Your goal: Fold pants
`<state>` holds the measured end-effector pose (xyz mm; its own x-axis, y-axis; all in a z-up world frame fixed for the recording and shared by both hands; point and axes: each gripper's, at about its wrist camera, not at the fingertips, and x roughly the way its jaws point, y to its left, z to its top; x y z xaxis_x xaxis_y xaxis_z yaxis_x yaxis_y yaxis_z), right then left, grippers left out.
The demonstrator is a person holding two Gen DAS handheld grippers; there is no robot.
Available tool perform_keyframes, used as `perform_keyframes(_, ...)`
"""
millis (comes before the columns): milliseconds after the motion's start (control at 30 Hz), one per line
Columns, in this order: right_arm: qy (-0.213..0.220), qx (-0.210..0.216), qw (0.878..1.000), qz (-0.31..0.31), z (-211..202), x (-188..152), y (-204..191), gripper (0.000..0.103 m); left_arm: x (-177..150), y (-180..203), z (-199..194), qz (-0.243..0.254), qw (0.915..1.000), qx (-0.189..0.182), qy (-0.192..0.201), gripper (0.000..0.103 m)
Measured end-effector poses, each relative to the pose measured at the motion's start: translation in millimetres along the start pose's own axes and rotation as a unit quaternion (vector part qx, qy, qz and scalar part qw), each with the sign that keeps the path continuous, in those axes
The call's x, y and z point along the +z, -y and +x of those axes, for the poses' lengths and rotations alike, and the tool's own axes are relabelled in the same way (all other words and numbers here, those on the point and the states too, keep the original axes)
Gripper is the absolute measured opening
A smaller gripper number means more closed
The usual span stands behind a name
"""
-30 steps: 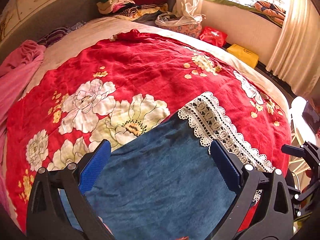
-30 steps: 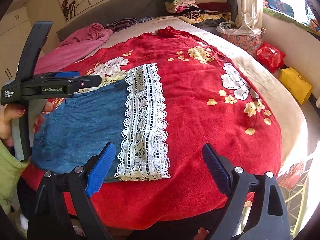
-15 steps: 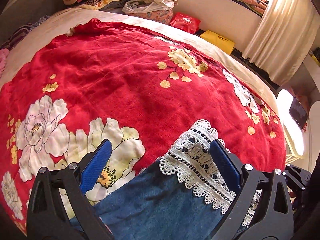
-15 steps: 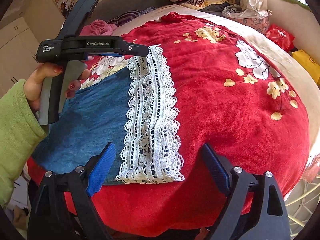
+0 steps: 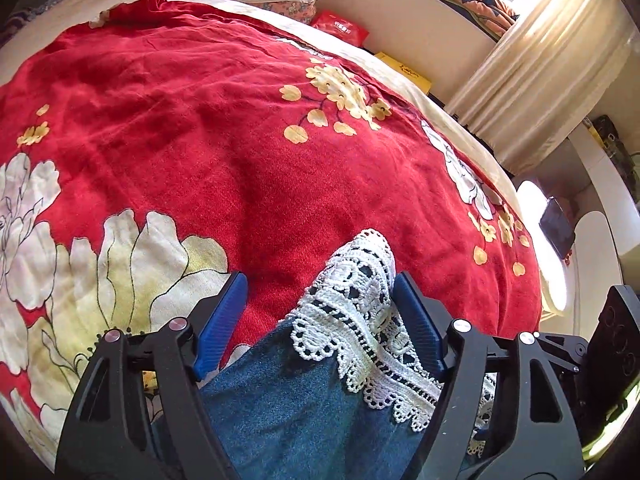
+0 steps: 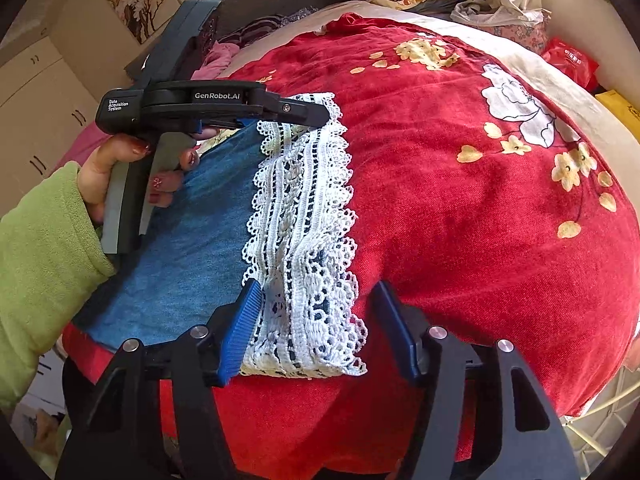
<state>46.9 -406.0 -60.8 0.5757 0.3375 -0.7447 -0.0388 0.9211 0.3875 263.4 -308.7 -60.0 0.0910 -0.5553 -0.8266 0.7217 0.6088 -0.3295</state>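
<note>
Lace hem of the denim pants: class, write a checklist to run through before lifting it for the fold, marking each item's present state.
1. Left hand-held gripper astride the lace hem's far corner: ok.
2. Right hand-held gripper astride the near corner: ok.
3. Both jaws clamped: not ok, closing, pads not yet pressing.
4. Denim pants lying flat: ok.
5. Red bedspread kept out of the jaws: cannot tell.

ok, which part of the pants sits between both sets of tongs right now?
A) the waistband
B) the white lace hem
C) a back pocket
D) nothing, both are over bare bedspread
B: each set of tongs, left tongs and right tongs, straddles the white lace hem of the denim pants, and both are closing on it.
</note>
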Motion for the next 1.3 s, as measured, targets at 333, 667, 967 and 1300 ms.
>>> perform_keyframes(333, 0.003, 0.005, 1.0, 0.002, -4, -2, -6, 0.054, -6, 7, -3, -0.012, 0.9999, -0.002, -0.001, 0.059)
perform_keyframes(667, 0.013, 0.018, 1.0, 0.0, -18, 3, -10, 0.038, -10, 14, -16, -0.021, 0.9995, 0.01, 0.019, 0.022)
perform_keyframes(967, 0.029, 0.025, 0.999, 0.001, -33, 5, -14, 0.025, -20, 9, -41, -0.04, 0.9967, -0.018, 0.068, 0.017)
perform_keyframes(1300, -0.004, 0.001, 1.0, 0.027, -4, 0, -5, 0.038, -22, 12, -48, -0.045, 0.9954, -0.022, 0.081, 0.017)
